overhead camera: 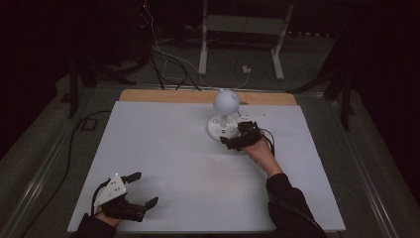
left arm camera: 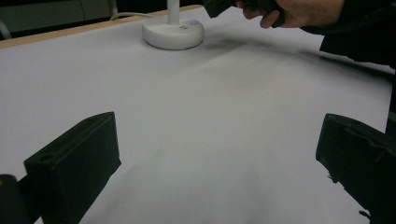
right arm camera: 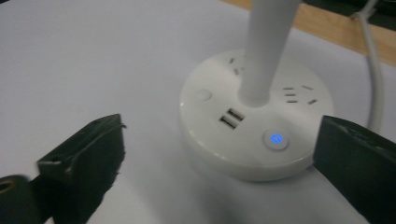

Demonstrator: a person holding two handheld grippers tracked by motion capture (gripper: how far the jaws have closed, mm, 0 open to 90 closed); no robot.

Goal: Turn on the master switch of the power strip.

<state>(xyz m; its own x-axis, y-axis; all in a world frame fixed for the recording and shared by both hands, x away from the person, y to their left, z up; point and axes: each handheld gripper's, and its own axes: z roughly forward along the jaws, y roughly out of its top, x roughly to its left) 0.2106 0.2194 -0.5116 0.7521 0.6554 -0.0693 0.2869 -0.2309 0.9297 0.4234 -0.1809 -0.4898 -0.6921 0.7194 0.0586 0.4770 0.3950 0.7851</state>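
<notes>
Right now the right gripper (overhead camera: 236,140) sits at the round base (right arm camera: 247,130) of the white desk lamp (overhead camera: 225,115) near the table's far edge, jaws spread wide either side of it, gripping nothing. That power button (right arm camera: 275,139) glows blue, though the globe looks unlit, so the switching job seems partly done at best. Over by the near edge, the left gripper (overhead camera: 141,188) rests with open, empty jaws on the white tabletop (overhead camera: 163,148).

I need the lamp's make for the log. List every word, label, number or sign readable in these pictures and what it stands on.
No words, brand or numbers can be read anywhere.
Lamp base: one lit blue button carrying a small symbol, too blurred to read.
Round plain button: no mark visible.
</notes>
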